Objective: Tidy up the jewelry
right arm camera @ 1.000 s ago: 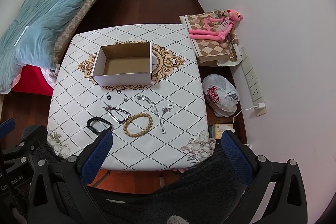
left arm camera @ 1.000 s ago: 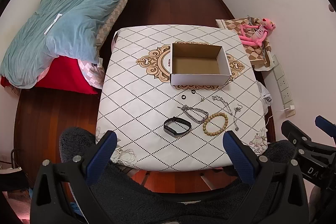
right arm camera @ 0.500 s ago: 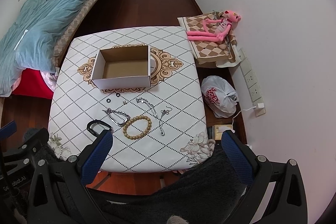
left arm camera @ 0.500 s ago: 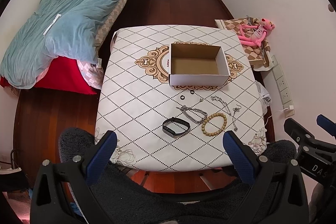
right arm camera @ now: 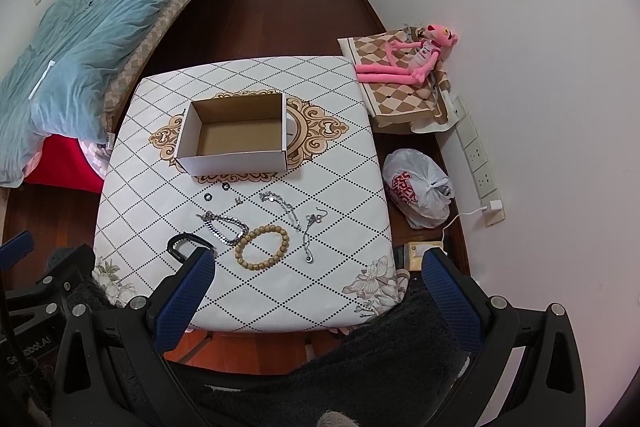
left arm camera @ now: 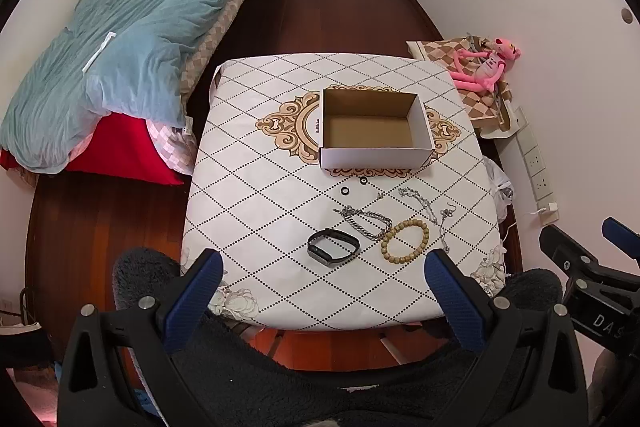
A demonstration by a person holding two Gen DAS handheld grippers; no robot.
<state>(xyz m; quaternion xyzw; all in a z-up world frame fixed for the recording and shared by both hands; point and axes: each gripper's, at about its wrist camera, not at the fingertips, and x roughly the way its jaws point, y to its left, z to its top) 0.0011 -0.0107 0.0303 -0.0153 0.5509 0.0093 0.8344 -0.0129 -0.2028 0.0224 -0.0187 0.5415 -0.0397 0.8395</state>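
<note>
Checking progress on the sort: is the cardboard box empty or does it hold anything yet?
Empty. The cardboard box shows only its bare brown floor in both views; the wooden bead bracelet, black band and chains lie on the table in front of it.

Square table [left arm camera: 248,195] under a white diamond-pattern cloth with a gold medallion. At centre: open cardboard box [left arm camera: 376,157] (interior bare). Just in front of it: two small black rings [left arm camera: 354,185]. Nearer the front edge, left to right: black wristband [left arm camera: 333,248], silver chain bracelet [left arm camera: 366,221], wooden bead bracelet [left arm camera: 405,241], thin silver chains [left arm camera: 432,213].
</note>
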